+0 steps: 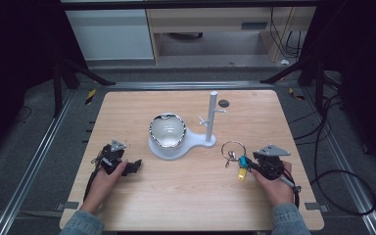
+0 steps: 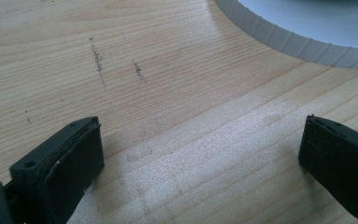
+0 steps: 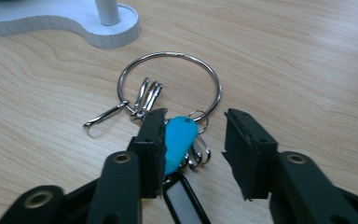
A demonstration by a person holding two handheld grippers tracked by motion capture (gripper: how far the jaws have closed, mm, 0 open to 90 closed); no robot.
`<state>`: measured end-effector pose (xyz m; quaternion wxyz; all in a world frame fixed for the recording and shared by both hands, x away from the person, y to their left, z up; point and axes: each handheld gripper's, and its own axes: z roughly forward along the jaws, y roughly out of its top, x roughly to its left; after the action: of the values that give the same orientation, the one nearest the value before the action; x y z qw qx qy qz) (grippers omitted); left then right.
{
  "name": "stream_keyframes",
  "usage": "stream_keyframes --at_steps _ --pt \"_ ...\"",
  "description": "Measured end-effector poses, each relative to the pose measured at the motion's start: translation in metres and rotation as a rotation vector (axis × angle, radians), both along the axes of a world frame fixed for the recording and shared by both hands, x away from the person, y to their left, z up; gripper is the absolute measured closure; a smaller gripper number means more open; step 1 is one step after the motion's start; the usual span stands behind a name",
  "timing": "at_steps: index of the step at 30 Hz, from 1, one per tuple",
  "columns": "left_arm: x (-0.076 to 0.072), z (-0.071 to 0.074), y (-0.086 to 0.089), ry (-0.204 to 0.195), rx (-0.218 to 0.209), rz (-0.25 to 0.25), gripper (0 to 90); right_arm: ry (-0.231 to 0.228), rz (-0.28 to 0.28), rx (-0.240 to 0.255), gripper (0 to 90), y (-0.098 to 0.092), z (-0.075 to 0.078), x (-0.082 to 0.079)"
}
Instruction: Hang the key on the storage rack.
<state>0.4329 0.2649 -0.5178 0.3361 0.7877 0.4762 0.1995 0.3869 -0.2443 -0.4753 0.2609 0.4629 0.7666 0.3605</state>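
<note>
A metal key ring (image 1: 233, 147) (image 3: 168, 55) lies flat on the wooden table (image 1: 186, 196), right of the white stand (image 1: 196, 141). Hooks (image 3: 142, 100) and tags hang on it: a blue tag (image 3: 179, 140) (image 1: 244, 160), a yellow one (image 1: 242, 174) and a black-framed one (image 3: 182, 203). My right gripper (image 1: 250, 164) (image 3: 193, 126) is open with the blue tag between its jaws; one pad touches the tag, the other stands clear of it. Low over bare wood at the left, my left gripper (image 1: 131, 165) (image 2: 200, 144) is wide open with nothing in it.
The stand's base (image 2: 307, 32) (image 3: 107, 32) carries a shiny bowl (image 1: 167, 131) and an upright post (image 1: 211, 117) with short pegs. A dark round spot (image 1: 223, 103) marks the table's far side. Cables trail off the right edge.
</note>
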Motion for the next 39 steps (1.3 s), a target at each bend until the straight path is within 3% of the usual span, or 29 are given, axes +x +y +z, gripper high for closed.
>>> stream_keyframes --at_steps 6,13,20,23,27,33,39 --pt "0.0 0.0 0.0 0.0 -0.001 0.0 0.0 0.01 0.015 -0.016 49.4 0.007 -0.003 0.003" --pt "0.0 0.0 0.0 0.0 0.0 -0.001 0.0 0.032 0.03 -0.051 50.4 0.017 -0.009 0.012" --pt "0.0 0.0 0.0 0.0 0.0 0.0 0.0 0.058 0.038 -0.081 68.0 0.019 -0.012 0.017" --pt "0.0 0.0 0.0 0.0 0.0 0.0 0.0 0.047 0.032 -0.073 80.6 0.015 -0.009 0.018" --pt "0.0 0.0 0.0 0.0 0.0 -0.001 0.0 0.027 0.047 -0.073 86.2 0.018 -0.004 0.014" --pt "0.0 0.0 0.0 0.0 0.0 -0.001 0.0 0.024 0.069 -0.062 85.0 0.028 -0.001 0.009" --pt "0.0 0.0 0.0 0.0 0.0 0.0 0.0 0.027 0.1 -0.061 69.0 0.056 -0.004 0.009"
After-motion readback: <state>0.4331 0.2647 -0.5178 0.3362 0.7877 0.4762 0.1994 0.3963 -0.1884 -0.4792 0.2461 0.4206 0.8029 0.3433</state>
